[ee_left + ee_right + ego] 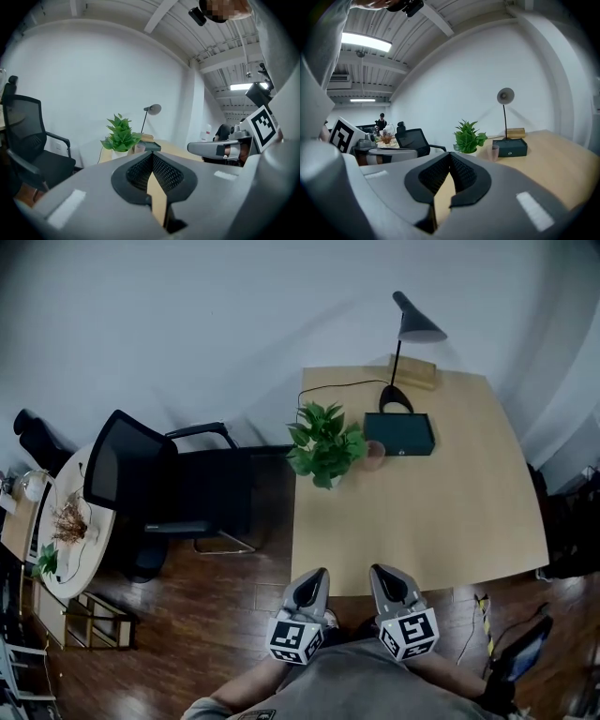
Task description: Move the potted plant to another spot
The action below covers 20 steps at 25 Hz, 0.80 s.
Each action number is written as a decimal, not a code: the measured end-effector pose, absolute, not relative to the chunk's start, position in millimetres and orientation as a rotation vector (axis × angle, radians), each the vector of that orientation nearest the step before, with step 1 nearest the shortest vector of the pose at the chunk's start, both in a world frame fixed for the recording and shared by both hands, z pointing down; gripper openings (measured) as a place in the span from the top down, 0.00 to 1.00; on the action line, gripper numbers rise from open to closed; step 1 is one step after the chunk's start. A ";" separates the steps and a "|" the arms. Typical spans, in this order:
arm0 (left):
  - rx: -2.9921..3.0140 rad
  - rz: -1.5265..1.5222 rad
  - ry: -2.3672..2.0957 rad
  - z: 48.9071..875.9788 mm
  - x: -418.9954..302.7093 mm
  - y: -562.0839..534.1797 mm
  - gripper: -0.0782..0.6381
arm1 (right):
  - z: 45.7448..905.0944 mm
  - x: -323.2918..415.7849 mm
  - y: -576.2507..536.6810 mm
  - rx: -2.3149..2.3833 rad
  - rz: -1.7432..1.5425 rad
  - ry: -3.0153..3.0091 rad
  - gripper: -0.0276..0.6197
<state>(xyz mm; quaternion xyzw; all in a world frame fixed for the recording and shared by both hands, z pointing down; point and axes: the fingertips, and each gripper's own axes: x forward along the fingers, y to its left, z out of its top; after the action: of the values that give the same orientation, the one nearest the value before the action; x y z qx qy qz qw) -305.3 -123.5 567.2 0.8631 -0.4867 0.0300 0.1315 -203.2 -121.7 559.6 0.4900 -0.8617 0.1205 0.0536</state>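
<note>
The potted plant [325,442], leafy green in a white pot, stands at the left edge of the light wooden desk [450,521]. It also shows far ahead in the left gripper view [121,133] and the right gripper view [469,136]. My left gripper [319,574] and right gripper [380,570] hover side by side at the desk's near edge, well short of the plant. Both are shut with nothing between the jaws, as each gripper's own view shows: left [152,155], right [450,154].
On the desk behind the plant are a small pink cup [375,455], a dark green box [399,434], a black desk lamp [405,343] and a wooden block [413,371]. A black office chair [159,488] stands left of the desk, with a round side table [80,549] beyond it.
</note>
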 end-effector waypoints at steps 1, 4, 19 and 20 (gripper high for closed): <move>2.498 0.084 -1.410 567.7 -308.4 -129.4 0.90 | 561.8 -205.8 -126.3 1.489 0.374 -2.608 0.95; 2.480 0.084 -1.403 572.9 -312.3 -147.2 0.90 | 570.1 -208.2 -144.0 1.488 0.393 -2.585 0.95; 2.318 0.236 -1.511 629.0 -320.4 -248.8 0.90 | 637.7 -217.7 -265.0 1.253 0.397 -2.550 0.95; 2.302 0.247 -1.518 635.2 -321.0 -254.1 0.90 | 644.8 -220.0 -273.3 1.231 0.395 -2.547 0.95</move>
<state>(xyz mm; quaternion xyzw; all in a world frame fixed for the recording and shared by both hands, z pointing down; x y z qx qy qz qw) -321.0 -254.1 635.2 0.8172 -0.5387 0.0875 0.1854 -220.0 -273.3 644.8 0.4265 -0.8826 0.1368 0.1425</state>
